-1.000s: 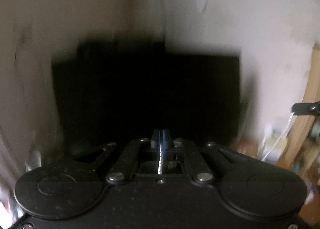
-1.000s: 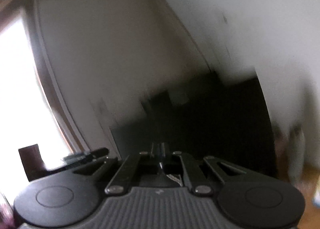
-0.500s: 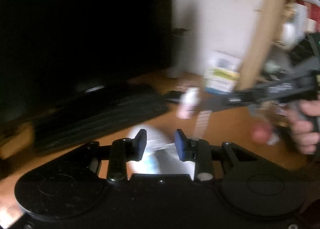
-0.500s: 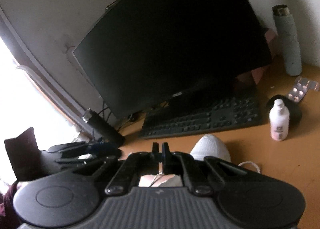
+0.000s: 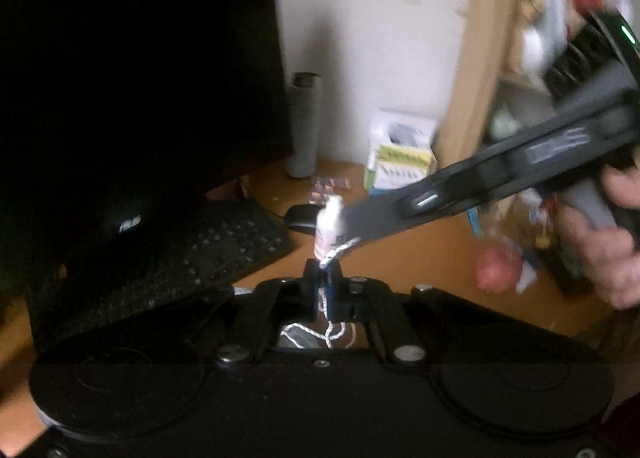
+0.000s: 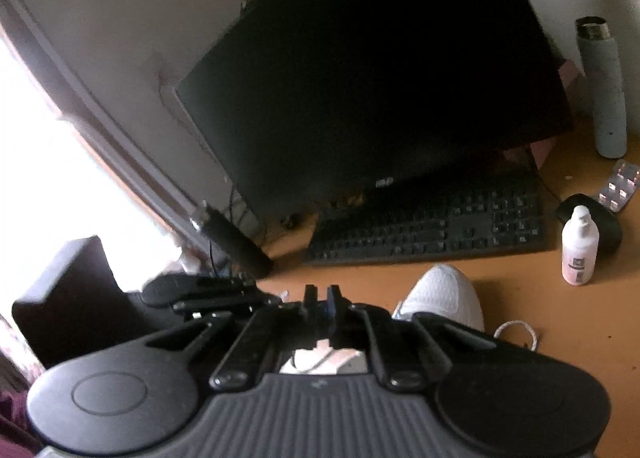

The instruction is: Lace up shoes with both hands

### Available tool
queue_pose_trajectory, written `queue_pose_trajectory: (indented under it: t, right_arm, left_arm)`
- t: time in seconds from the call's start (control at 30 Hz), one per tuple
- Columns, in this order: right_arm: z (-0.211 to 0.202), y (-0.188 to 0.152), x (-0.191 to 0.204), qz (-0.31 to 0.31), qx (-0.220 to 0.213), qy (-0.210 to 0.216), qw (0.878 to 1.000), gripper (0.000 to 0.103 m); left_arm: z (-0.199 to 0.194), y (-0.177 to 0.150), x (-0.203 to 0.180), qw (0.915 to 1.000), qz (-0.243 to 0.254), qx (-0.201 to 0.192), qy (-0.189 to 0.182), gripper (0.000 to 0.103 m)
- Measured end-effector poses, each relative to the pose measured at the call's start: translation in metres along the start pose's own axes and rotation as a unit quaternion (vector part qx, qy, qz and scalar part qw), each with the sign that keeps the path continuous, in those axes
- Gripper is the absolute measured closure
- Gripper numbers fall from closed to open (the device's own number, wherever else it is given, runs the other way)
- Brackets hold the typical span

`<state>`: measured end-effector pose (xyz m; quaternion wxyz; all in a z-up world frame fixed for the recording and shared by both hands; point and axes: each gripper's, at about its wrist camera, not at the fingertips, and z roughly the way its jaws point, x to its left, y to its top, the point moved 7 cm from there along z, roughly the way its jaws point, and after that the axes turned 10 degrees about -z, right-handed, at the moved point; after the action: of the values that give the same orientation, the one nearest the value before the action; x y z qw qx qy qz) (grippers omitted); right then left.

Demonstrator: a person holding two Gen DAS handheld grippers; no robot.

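The left hand-held gripper (image 5: 325, 278) has its jaws pressed together on the white shoelace (image 5: 335, 332), which runs up between the pads and comes out at the tips, where its end reaches toward the tip of the right hand-held gripper (image 5: 352, 244) slanting in from the upper right of the left wrist view. A hand (image 5: 608, 242) grips that tool's handle at the right edge. From its own camera, the right hand-held gripper (image 6: 322, 298) shows jaws with a narrow gap that are opening; whether the lace lies between them cannot be told in that view. Below and just beyond it, the white shoe (image 6: 444, 298) lies on the orange-brown worktop (image 6: 560, 338), toe toward the black keyboard (image 6: 432, 221), and a loop of lace (image 6: 516, 328) rests on the wood just right of the shoe. The left tool (image 6: 204, 292) appears low at the left, near the right one's tips. Behind the keyboard stands a dark monitor (image 6: 372, 73). To the right are a small white bottle (image 6: 579, 248), a black mouse (image 6: 600, 217) just behind it, a blister pack (image 6: 618, 185) and a tall grey flask (image 6: 602, 89). The left wrist view is blurred toward its right side.
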<state>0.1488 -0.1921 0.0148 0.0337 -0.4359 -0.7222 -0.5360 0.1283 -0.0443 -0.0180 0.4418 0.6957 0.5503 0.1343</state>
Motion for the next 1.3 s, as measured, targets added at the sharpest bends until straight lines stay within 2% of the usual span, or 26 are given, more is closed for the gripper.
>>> queue_pose_trajectory:
  t: [0.03, 0.07, 0.13, 0.2, 0.27, 0.3, 0.37, 0.4, 0.5, 0.53, 0.57, 0.63, 0.73, 0.8, 0.83, 0.87, 1.13, 1.2, 1.3]
  right_arm:
    - [-0.010, 0.003, -0.001, 0.008, -0.021, -0.001, 1.000, 0.071]
    - [-0.016, 0.004, -0.001, 0.008, -0.029, -0.005, 1.000, 0.068]
    - [-0.025, -0.001, 0.000, -0.038, -0.029, -0.040, 0.998, 0.066]
    - [-0.014, -0.014, 0.005, -0.119, 0.007, -0.080, 0.990, 0.066]
    - [0.001, -0.026, 0.012, -0.197, 0.029, -0.110, 0.974, 0.066]
    - [0.010, -0.032, 0.017, -0.239, 0.036, -0.123, 0.962, 0.066]
    - [0.027, -0.042, 0.027, -0.310, 0.044, -0.142, 0.939, 0.066]
    - [0.031, -0.043, 0.029, -0.319, 0.044, -0.142, 0.936, 0.066]
    - [0.042, -0.047, 0.040, -0.355, 0.019, -0.129, 0.926, 0.067]
    - [0.045, -0.047, 0.044, -0.363, 0.013, -0.124, 0.923, 0.073]
    - [0.047, -0.048, 0.045, -0.362, 0.013, -0.118, 0.924, 0.088]
    - [0.051, -0.049, 0.046, -0.359, 0.017, -0.108, 0.927, 0.099]
    - [0.054, -0.052, 0.044, -0.359, 0.024, -0.108, 0.927, 0.099]
    - [0.053, -0.052, 0.042, -0.362, 0.031, -0.117, 0.924, 0.099]
    - [0.053, -0.053, 0.042, -0.366, 0.037, -0.121, 0.922, 0.099]
    - [0.053, -0.053, 0.041, -0.368, 0.039, -0.125, 0.921, 0.100]
    - [0.047, -0.059, 0.043, -0.385, 0.058, -0.134, 0.911, 0.099]
    - [0.047, -0.061, 0.043, -0.390, 0.061, -0.135, 0.909, 0.099]
    - [0.047, -0.063, 0.043, -0.391, 0.065, -0.137, 0.908, 0.099]
  left_arm:
    - [-0.002, 0.002, 0.008, 0.9995, -0.032, -0.001, -0.004, 0.102]
    - [-0.002, 0.005, 0.014, 0.9981, -0.060, -0.002, -0.010, 0.102]
    - [-0.004, 0.007, 0.021, 0.9940, -0.106, 0.002, -0.029, 0.102]
    - [-0.006, 0.008, 0.026, 0.9878, -0.149, 0.007, -0.046, 0.102]
    - [-0.006, 0.007, 0.030, 0.9796, -0.188, 0.016, -0.068, 0.102]
    - [-0.007, 0.007, 0.031, 0.9745, -0.209, 0.021, -0.079, 0.102]
    - [-0.015, 0.005, 0.034, 0.9702, -0.226, 0.024, -0.085, 0.102]
    - [-0.020, 0.003, 0.035, 0.9685, -0.232, 0.025, -0.087, 0.102]
    - [-0.016, 0.002, 0.034, 0.9664, -0.241, 0.027, -0.086, 0.102]
    - [-0.017, 0.001, 0.035, 0.9646, -0.247, 0.027, -0.088, 0.102]
    - [-0.018, 0.001, 0.035, 0.9644, -0.249, 0.026, -0.086, 0.102]
    - [-0.019, 0.000, 0.036, 0.9652, -0.246, 0.025, -0.084, 0.102]
    - [-0.019, 0.000, 0.037, 0.9660, -0.245, 0.024, -0.080, 0.101]
    - [-0.021, 0.000, 0.036, 0.9695, -0.233, 0.019, -0.072, 0.095]
    - [-0.022, 0.001, 0.035, 0.9715, -0.226, 0.016, -0.069, 0.089]
    - [-0.023, 0.002, 0.034, 0.9733, -0.219, 0.012, -0.068, 0.087]
    - [-0.019, 0.003, 0.025, 0.9791, -0.192, 0.005, -0.066, 0.087]
    - [-0.018, 0.003, 0.026, 0.9806, -0.189, -0.003, -0.054, 0.102]
    - [-0.016, 0.001, 0.029, 0.9829, -0.181, -0.002, -0.037, 0.103]
